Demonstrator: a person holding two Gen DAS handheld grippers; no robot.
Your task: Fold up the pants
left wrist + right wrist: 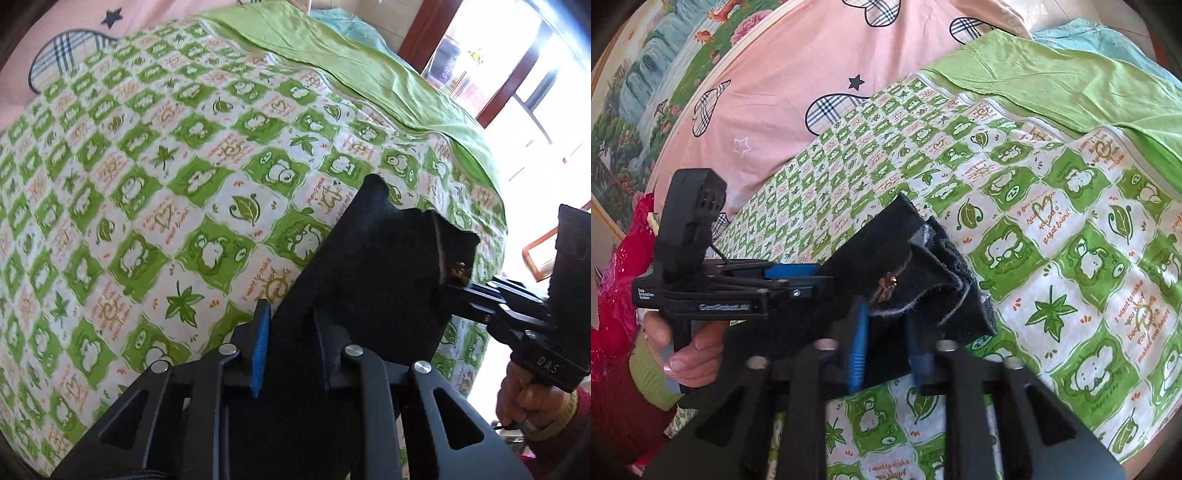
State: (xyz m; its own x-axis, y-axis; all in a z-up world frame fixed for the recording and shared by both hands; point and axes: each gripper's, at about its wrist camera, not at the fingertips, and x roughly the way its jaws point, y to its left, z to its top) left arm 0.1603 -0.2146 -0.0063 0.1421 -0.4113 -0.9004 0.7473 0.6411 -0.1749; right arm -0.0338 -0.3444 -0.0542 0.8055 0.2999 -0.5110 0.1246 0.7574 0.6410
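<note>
The left gripper (291, 332) has its jaws squeezed shut on the black pants (373, 258). The right gripper (886, 332) has its jaws squeezed shut on the pants too, at the other end of the same edge. The pants are dark and fuzzy. They are held up above the bed, stretched between the two grippers. Near the right gripper the cloth bunches into folds with a pale gray edge, and a small gold bit (886, 286) shines there.

Under the pants lies a green and white blanket (166, 184) with bears and leaves. It is flat and wide. A plain green sheet (369, 74) lies along its far edge. A pink cover (798, 62) with checked hearts lies past it.
</note>
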